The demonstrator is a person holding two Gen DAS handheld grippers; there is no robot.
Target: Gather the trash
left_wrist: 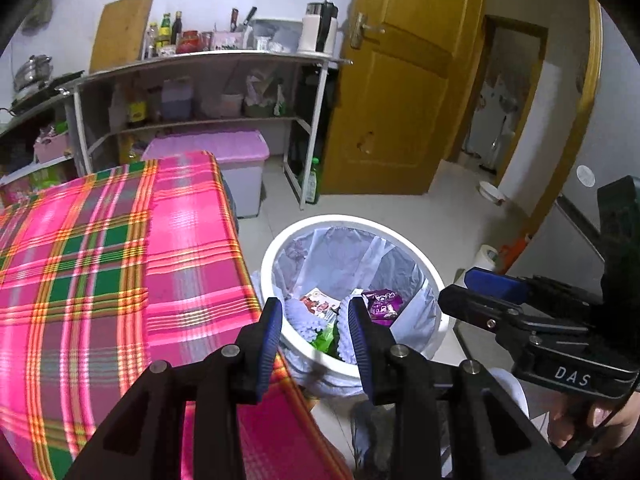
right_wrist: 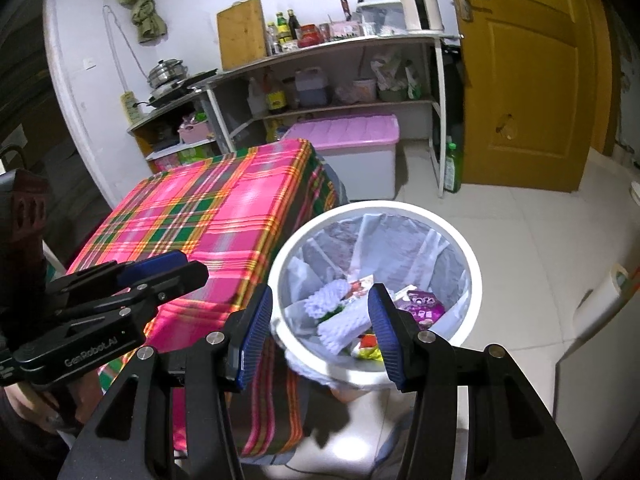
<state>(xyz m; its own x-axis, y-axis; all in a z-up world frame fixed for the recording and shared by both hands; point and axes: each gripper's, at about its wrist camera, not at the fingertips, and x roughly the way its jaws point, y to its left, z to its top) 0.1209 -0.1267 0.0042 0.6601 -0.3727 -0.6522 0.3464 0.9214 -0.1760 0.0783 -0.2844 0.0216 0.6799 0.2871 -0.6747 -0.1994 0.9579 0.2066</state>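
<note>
A white trash bin (left_wrist: pixel 416 258) with a clear liner stands on the floor beside the table; it also shows in the right wrist view (right_wrist: pixel 474 264). Inside lie a purple snack wrapper (left_wrist: pixel 382 304) (right_wrist: pixel 426 308), white foam fruit nets (left_wrist: pixel 300 316) (right_wrist: pixel 326 294), a printed packet (left_wrist: pixel 318 300) and a yellow-red wrapper (right_wrist: pixel 368 350). My left gripper (left_wrist: pixel 314 338) is open and empty above the bin's near rim. My right gripper (right_wrist: pixel 320 332) is open and empty over the bin. Each gripper shows in the other's view: the right one (left_wrist: pixel 472 292), the left one (right_wrist: pixel 176 268).
The table with a pink plaid cloth (left_wrist: pixel 100 272) (right_wrist: pixel 208 216) sits left of the bin. Behind stand a metal shelf rack (left_wrist: pixel 208 92), a pink-lidded storage box (left_wrist: pixel 224 152), a green bottle (left_wrist: pixel 312 182) and a yellow door (left_wrist: pixel 400 80).
</note>
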